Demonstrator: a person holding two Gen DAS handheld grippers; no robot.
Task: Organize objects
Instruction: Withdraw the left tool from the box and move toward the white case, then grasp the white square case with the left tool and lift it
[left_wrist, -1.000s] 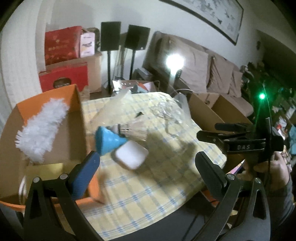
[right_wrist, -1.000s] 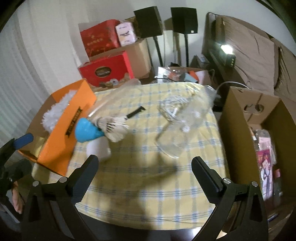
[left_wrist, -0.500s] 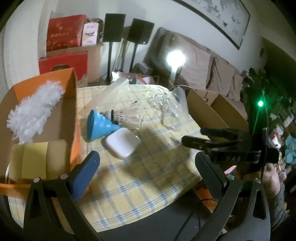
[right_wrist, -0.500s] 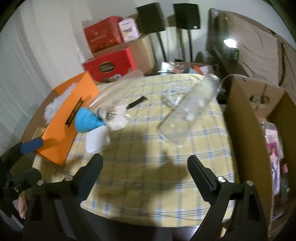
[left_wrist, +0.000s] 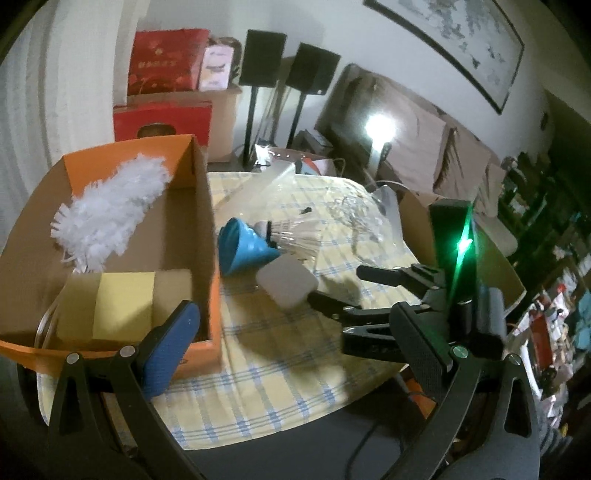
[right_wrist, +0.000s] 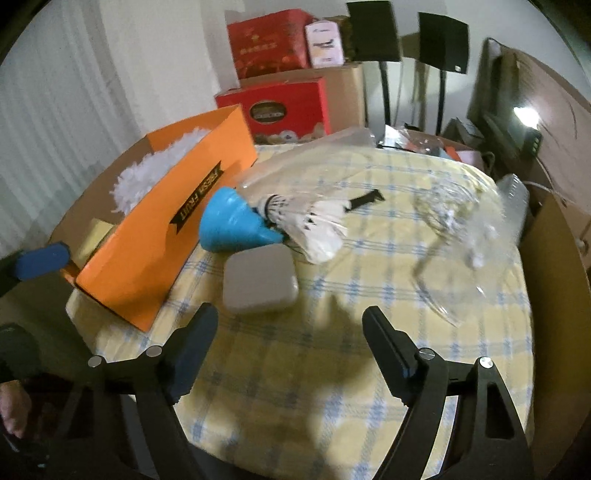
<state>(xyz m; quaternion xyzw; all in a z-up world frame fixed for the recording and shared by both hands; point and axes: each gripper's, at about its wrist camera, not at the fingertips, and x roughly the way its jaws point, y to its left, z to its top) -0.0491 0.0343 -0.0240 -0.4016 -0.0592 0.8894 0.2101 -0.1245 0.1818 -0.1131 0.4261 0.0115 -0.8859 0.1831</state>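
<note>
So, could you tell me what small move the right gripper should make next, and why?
Probably ease the right gripper forward to straddle the white case: its fingers are open, the case lies just ahead on the tablecloth, outside the orange box.

right claw (right_wrist: 288, 332) moved forward to the white case (right_wrist: 260, 280) | jaws wide apart | left claw (left_wrist: 295, 332) moved nearer the orange box (left_wrist: 199, 206)
</note>
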